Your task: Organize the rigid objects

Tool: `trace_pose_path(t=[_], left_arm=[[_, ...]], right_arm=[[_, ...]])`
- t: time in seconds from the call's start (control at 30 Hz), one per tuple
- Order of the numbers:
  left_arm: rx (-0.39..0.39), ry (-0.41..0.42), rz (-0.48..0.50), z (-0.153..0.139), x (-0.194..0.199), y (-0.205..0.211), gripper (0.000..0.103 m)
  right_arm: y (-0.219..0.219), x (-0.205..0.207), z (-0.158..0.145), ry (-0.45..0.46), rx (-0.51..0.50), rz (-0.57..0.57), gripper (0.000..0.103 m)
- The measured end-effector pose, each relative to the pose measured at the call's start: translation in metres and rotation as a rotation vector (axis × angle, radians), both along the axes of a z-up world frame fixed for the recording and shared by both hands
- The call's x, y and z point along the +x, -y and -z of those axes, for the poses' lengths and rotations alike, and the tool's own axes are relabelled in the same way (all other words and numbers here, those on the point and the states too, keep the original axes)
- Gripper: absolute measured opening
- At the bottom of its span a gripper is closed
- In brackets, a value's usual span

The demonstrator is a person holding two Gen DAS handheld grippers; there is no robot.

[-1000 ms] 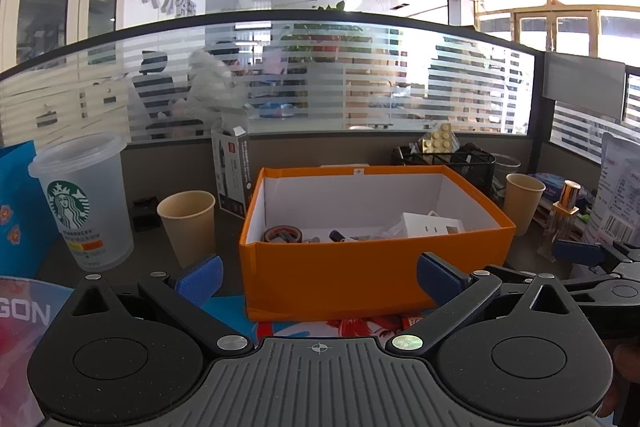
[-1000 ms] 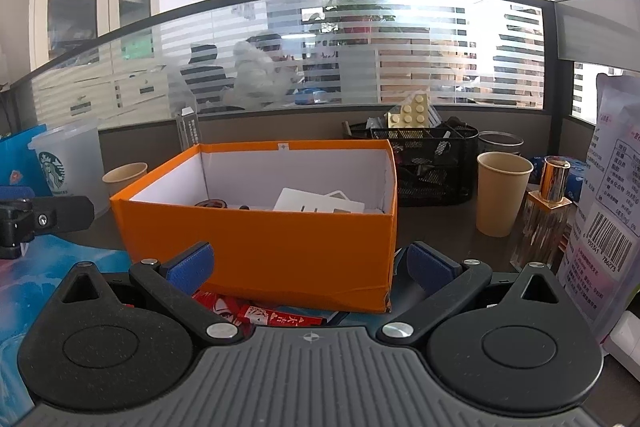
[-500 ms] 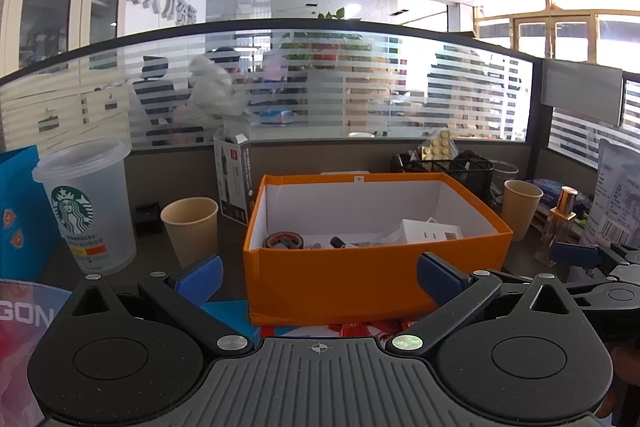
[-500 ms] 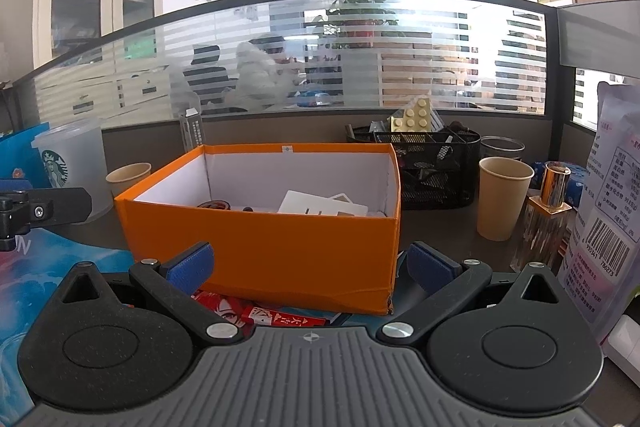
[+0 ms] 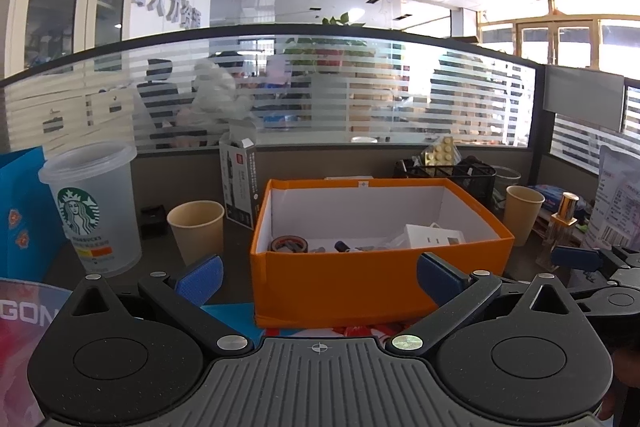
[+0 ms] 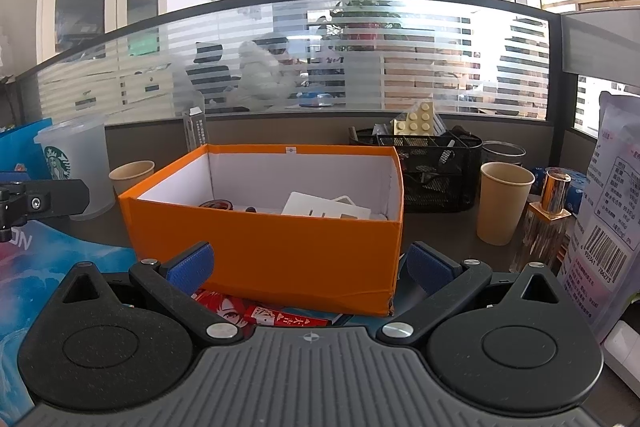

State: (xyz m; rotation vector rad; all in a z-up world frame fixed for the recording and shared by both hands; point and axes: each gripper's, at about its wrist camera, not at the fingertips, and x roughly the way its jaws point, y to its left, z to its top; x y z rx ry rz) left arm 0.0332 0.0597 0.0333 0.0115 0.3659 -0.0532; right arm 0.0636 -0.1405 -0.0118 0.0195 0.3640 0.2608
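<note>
Both the left gripper [image 5: 318,273] and the right gripper [image 6: 308,265] were wide open and held nothing, facing the near wall of the orange box [image 5: 372,277], which stood in the middle of the desk [image 6: 436,223]. Inside the box lay a tape roll [image 5: 289,243] and a white adapter [image 5: 434,235]. The glass perfume bottle [image 6: 546,223] near the right edge looked heavy, slippery and fragile, so I would take it low on the body, not by the gold cap.
</note>
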Motion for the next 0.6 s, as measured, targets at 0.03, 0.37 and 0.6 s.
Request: trace_pose_path(t=[0.03, 0.37, 0.6], left_arm=[[0.005, 0.0, -0.008, 0.0, 0.0, 0.0, 0.103], [-0.028, 0.168, -0.009, 0.008, -0.018, -0.009, 0.103], [-0.026, 0.176, 0.003, 0.012, -0.016, -0.013, 0.103]], right_arm=[[0.0, -0.001, 0.0, 0.0, -0.001, -0.001, 0.103], [0.0, -0.001, 0.001, -0.007, -0.013, -0.01, 0.103], [-0.001, -0.001, 0.004, -0.011, -0.02, -0.016, 0.103]])
